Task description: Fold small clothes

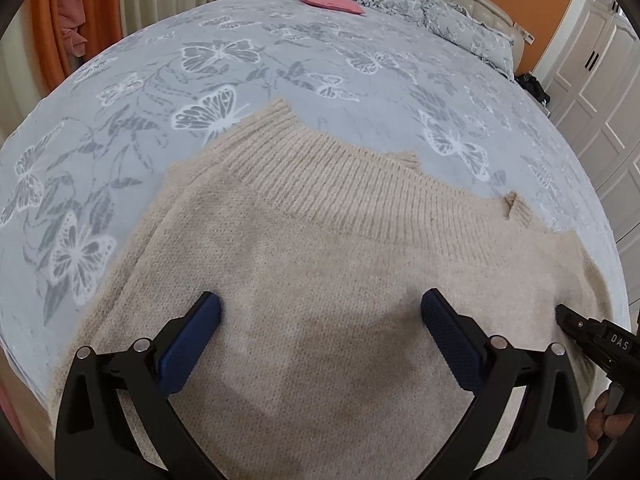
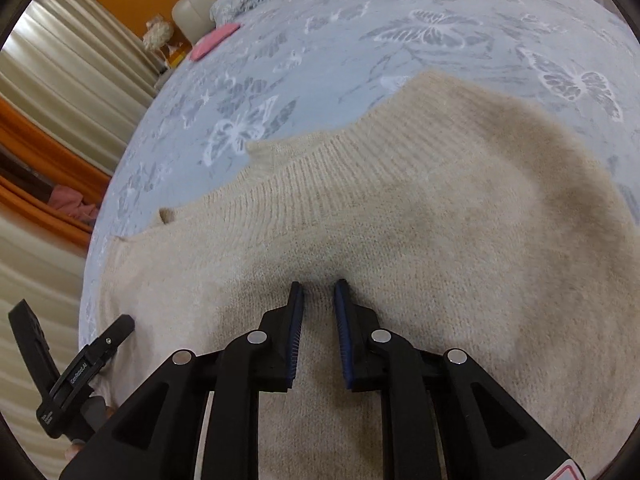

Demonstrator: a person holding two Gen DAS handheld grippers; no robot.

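A beige knit sweater lies flat on the bed, its ribbed band toward the far side. My left gripper is wide open just above the sweater's near part, with nothing between its blue pads. In the right wrist view the same sweater fills the middle. My right gripper is nearly closed, with a fold of the sweater's knit between its pads. The right gripper's tip shows at the right edge of the left wrist view. The left gripper shows at lower left of the right wrist view.
The bed has a grey butterfly-print cover. A pink pillow and a rumpled grey duvet lie near the headboard. White wardrobes stand at right, curtains at left.
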